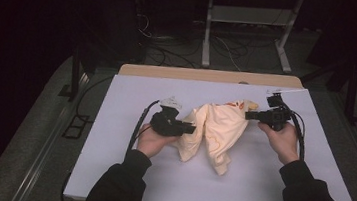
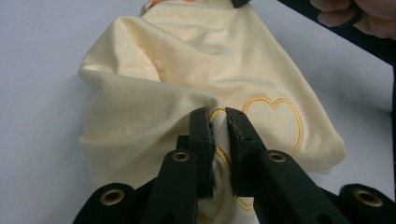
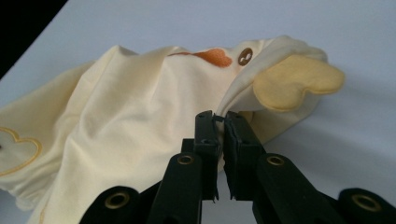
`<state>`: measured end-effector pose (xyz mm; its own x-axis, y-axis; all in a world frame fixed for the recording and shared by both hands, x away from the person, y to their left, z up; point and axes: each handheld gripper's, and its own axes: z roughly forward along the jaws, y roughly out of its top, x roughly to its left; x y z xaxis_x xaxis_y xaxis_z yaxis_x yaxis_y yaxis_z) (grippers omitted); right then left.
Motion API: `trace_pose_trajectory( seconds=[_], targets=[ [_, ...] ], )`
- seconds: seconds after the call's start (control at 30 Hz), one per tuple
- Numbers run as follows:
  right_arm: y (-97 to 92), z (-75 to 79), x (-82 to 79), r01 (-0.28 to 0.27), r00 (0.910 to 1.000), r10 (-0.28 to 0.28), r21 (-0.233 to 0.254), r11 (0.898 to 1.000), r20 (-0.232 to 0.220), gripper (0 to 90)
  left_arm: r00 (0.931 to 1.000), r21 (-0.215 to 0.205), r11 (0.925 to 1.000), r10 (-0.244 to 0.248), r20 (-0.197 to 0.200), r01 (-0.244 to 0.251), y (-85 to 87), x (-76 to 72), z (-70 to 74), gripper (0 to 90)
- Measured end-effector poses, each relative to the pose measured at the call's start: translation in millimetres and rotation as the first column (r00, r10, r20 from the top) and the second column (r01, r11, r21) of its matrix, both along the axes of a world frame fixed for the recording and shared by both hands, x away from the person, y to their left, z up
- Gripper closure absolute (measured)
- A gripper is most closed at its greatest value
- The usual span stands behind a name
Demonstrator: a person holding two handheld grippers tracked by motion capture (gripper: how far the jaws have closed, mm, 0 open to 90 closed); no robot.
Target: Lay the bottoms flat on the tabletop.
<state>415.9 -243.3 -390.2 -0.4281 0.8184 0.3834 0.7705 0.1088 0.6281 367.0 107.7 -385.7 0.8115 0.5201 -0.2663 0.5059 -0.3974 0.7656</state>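
Two tools, both pinching one pale yellow garment point(image 1: 216, 129) lying crumpled mid-surface on white surface point(image 1: 118, 174). Left tool point(image 2: 218, 122) pressed together on a fold beside an embroidered orange heart outline point(image 2: 275, 122), cloth caught between jaws. Right tool point(image 3: 218, 122) pressed together on an edge under a darker yellow flap point(image 3: 294, 80), near an orange patch point(image 3: 212, 57) and a brown snap point(image 3: 244, 56). Left hand point(image 1: 149, 140) and right hand point(image 1: 283, 139) gripping from either side.

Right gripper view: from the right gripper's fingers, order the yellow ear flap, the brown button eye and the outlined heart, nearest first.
1. Yellow ear flap, just up and right of the right gripper.
2. Brown button eye, above, farther back.
3. Outlined heart, far left edge.
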Motion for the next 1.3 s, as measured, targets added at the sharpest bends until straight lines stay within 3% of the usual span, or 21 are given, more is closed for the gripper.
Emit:
trace_pose_trajectory(
  seconds=[0.27, 0.33, 0.43, 0.5, 0.63, 0.7, 1.03, 1.1, 1.2, 1.23, 1.3],
  targets=[
    [-24.0, 3.9, -1.6, 0.063, 0.998, -0.063, -0.001, 0.998, -0.004, 88.7, 0.9997, -0.011, 0.9997, -0.023, -0.001, 0.023, -8.8, -1.4, 0.9, 80.1],
    [-30.8, 3.0, -2.7, 0.07, 0.9974, -0.069, 0.037, 0.997, -0.022, 88.7, 0.9997, -0.014, 0.9996, -0.023, -0.003, 0.023, -10.3, -1.4, 0.0, 80.1],
    [-32.4, 3.5, -3.9, 0.07, 0.9974, -0.07, 0.044, 0.997, -0.018, 88.2, 0.9996, -0.02, 0.9994, -0.028, -0.009, 0.027, -12.3, -2.0, -0.6, 80.2],
    [-30.8, 3.1, -4.5, 0.066, 0.9977, -0.066, 0.051, 0.996, -0.016, 79.4, 0.9994, -0.02, 0.9992, -0.034, -0.005, 0.034, -14.0, -3.3, -0.3, 80.1],
    [-19.2, 2.5, -6.8, 0.055, 0.9983, -0.055, 0.004, 0.998, 0.019, 59.3, 0.9989, -0.016, 0.9988, -0.046, -0.001, 0.046, -16.9, -4.9, 0.0, 80.1],
    [-13.9, 2.1, -7.4, 0.039, 0.9989, -0.039, 0.003, 0.999, 0.025, 52.1, 0.9989, -0.017, 0.9987, -0.048, -0.003, 0.048, -17.8, -5.6, -0.2, 80.1],
    [0.7, -15.3, 3.9, 0.026, 0.9989, -0.026, 0.007, 1.0, -0.04, 47.2, 0.9983, -0.029, 0.998, -0.057, -0.005, 0.057, -18.8, -8.8, -2.2, 80.2],
    [1.9, -19.8, 7.2, 0.03, 0.998, -0.028, 0.036, 0.999, -0.056, 49.6, 0.998, -0.031, 0.9975, -0.063, -0.008, 0.063, -20.3, -10.1, -2.6, 80.2],
    [2.7, -25.6, 12.1, 0.024, 0.9965, -0.016, 0.095, 0.995, -0.082, 68.6, 0.9969, -0.035, 0.9963, -0.079, -0.008, 0.078, -22.2, -12.3, -1.5, 80.3],
    [3.3, -26.3, 12.7, 0.029, 0.9963, -0.022, 0.085, 0.996, -0.083, 79.7, 0.9966, -0.038, 0.996, -0.082, -0.007, 0.081, -22.6, -13.3, -0.8, 80.3],
    [2.7, -24.9, 11.4, 0.044, 0.9955, -0.039, 0.054, 0.998, -0.087, 86.3, 0.9955, -0.047, 0.9944, -0.095, -0.007, 0.094, -23.1, -15.5, 1.0, 80.4]
  ],
)
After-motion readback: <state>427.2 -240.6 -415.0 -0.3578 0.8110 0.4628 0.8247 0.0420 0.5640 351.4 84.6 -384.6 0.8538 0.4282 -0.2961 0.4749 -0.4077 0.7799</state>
